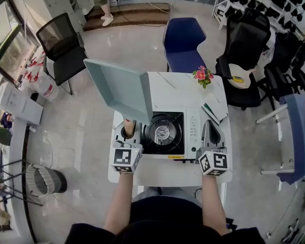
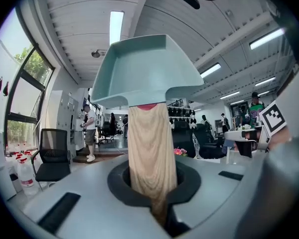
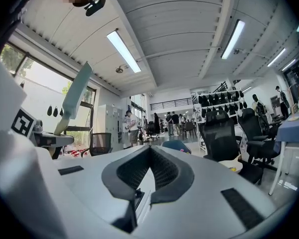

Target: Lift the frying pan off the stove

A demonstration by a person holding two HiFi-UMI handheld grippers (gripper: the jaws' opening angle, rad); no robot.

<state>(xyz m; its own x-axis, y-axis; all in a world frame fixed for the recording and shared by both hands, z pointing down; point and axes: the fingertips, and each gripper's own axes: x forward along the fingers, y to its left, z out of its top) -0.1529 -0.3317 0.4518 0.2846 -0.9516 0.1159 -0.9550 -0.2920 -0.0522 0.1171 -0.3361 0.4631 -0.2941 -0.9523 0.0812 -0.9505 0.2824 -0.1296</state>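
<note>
The square teal frying pan is up off the portable gas stove, raised on edge above the stove's left side. Its pale wooden handle points down into my left gripper, which is shut on it. In the left gripper view the handle rises from between the jaws to the pan overhead. The stove's round burner lies bare. My right gripper hovers at the stove's right end, shut with nothing in it. The tilted pan shows at its left.
The stove sits on a small white table with a pot of pink flowers and dark booklets. A blue chair stands behind the table, black chairs to the right, a wire wastebasket at left.
</note>
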